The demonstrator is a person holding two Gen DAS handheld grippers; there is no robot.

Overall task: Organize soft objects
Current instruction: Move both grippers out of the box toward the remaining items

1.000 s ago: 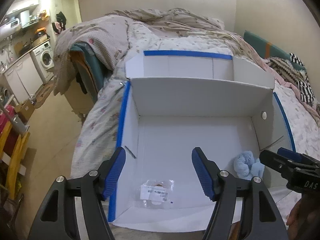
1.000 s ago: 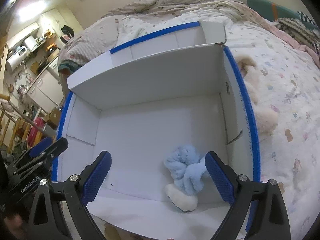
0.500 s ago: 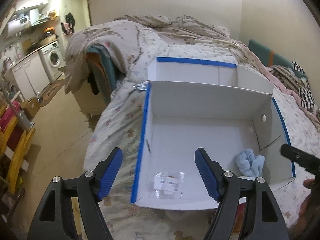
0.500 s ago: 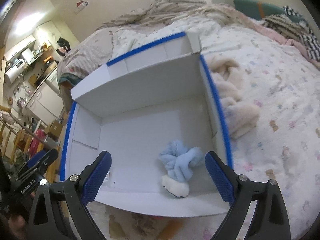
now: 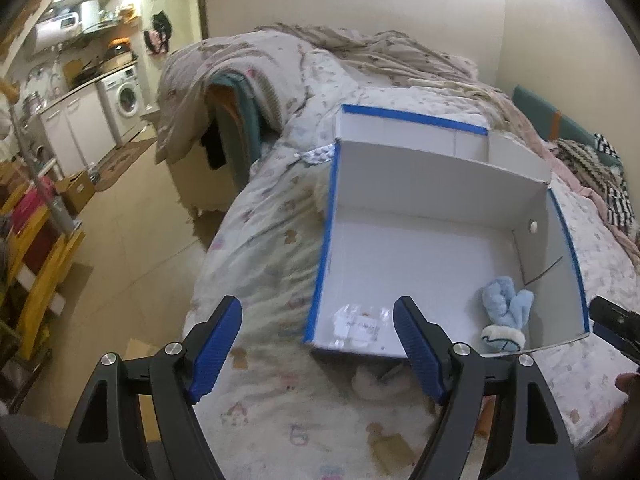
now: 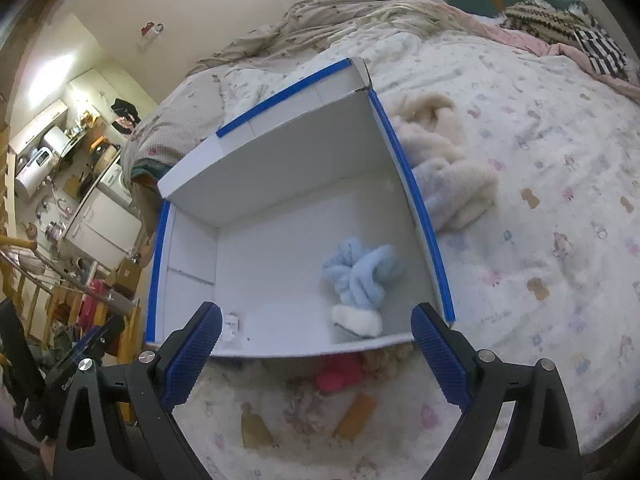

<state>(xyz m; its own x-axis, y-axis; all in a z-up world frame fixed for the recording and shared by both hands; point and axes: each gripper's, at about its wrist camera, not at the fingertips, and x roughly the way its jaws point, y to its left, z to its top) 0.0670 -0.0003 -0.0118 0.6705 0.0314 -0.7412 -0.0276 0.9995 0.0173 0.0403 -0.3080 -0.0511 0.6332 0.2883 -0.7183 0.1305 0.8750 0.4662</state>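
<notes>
Right wrist view: with blue socks already in my white box, both grippers were empty, left gripper opening, right gripper spread; next, I judged, beige plush beside it.

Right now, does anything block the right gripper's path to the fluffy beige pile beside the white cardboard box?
Nothing visible does. The fluffy beige pile lies on the bedspread against the white cardboard box outside its blue-taped right wall; the right gripper is open, with only bedding between.

Both wrist cams angled down from bed's near edge; both share white box.
</notes>
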